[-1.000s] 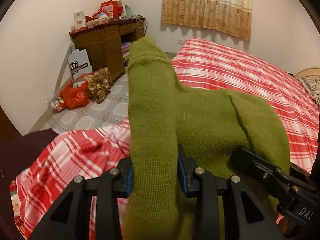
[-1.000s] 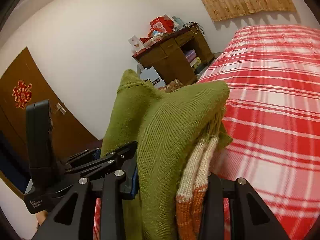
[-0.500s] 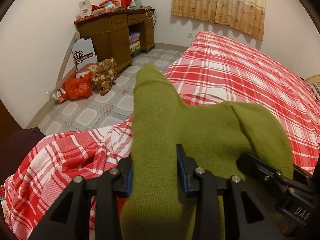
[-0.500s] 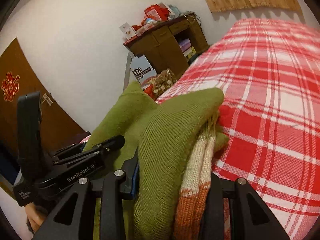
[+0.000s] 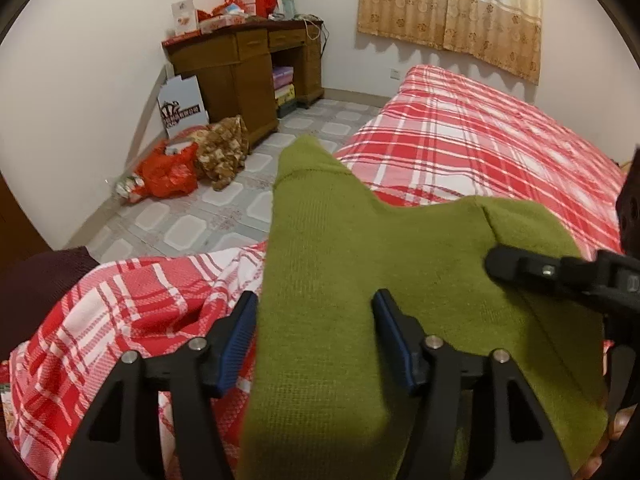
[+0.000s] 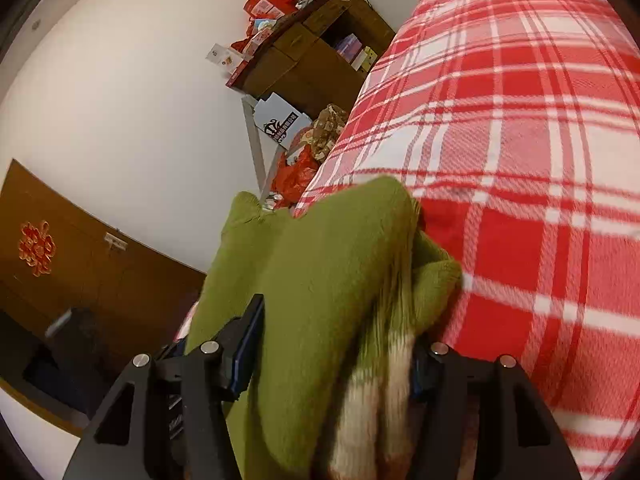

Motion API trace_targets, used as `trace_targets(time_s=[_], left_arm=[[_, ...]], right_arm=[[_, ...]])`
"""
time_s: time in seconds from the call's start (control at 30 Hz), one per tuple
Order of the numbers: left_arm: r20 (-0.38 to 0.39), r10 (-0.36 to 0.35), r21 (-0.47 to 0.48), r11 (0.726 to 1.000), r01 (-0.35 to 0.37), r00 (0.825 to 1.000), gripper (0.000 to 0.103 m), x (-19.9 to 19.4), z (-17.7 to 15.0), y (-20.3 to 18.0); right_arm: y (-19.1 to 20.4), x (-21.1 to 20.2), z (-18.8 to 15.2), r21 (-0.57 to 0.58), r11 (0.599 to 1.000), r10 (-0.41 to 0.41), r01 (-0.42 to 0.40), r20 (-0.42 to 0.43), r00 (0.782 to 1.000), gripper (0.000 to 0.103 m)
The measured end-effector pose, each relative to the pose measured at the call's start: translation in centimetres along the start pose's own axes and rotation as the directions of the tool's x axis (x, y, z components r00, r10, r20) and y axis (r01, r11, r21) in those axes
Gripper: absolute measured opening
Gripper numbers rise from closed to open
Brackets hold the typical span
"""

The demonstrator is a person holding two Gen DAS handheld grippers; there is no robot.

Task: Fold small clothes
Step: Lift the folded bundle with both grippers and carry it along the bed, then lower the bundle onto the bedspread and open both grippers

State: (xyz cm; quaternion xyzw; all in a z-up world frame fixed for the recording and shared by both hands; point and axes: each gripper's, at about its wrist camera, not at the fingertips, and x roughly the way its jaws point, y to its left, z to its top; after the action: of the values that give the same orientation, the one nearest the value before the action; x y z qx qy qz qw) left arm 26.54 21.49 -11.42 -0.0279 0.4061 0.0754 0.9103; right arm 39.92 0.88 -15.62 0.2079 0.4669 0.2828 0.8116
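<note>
Green sweater (image 5: 340,280) on bed (image 5: 480,140). Left tool (image 5: 314,340): jaws just widened, pads clear of the knit between them. Right tool (image 6: 332,356): jaws just widened, sweater filling the gap; grip unclear.

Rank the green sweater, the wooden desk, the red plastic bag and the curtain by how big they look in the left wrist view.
1. Green sweater, though it lies nearest the camera.
2. Curtain and wooden desk: too alike to rank.
3. Red plastic bag.
</note>
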Motion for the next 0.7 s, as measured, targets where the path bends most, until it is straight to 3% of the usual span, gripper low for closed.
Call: trace_targets(time_s=[0.1,0.2,0.27,0.37,0.47,0.57,0.63,0.7], left_arm=[[0.016,0.031,0.010,0.999,-0.031,0.999,0.067,-0.2,-0.2,-0.3],[0.024,0.058,-0.018,0.998,-0.058,0.998,0.071,0.0,-0.2,-0.2],[0.020,0.057,-0.028,0.998,-0.056,0.998,0.071,0.3,-0.1,-0.1],[0.012,0.052,-0.017,0.999,-0.051,0.999,0.071,0.8,0.0,-0.3],[0.010,0.049,0.005,0.999,-0.049,0.999,0.075,1.0,0.2,-0.7],[-0.020,-0.012,-0.056,0.998,0.011,1.000,0.085,1.3,0.4,0.6],[-0.054,-0.087,-0.139,0.987,0.079,0.995,0.087,1.7,0.5,2.2],[-0.119,-0.197,-0.225,0.960,0.167,0.973,0.088,2.5,0.8,4.1]], right_arm=[[3.4,-0.8,-0.3,-0.214,0.969,-0.110,0.122,0.065,0.992,0.040],[5.2,-1.0,-0.6,-0.328,0.920,-0.179,0.217,0.142,0.974,0.039],[4.7,0.1,-0.3,-0.340,0.900,-0.235,0.272,0.147,0.961,0.039],[2.4,1.0,-0.3,-0.321,0.912,-0.226,0.255,0.123,0.966,0.039],[1.1,0.5,0.3,-0.263,0.936,-0.212,0.235,0.115,0.971,0.054],[1.3,-1.9,-0.4,-0.238,0.929,-0.251,0.284,0.159,0.955,0.059],[2.5,-4.1,-1.8,-0.257,0.897,-0.305,0.360,0.229,0.924,0.058],[3.8,-5.8,-3.6,-0.290,0.862,-0.343,0.416,0.271,0.899,0.058]])
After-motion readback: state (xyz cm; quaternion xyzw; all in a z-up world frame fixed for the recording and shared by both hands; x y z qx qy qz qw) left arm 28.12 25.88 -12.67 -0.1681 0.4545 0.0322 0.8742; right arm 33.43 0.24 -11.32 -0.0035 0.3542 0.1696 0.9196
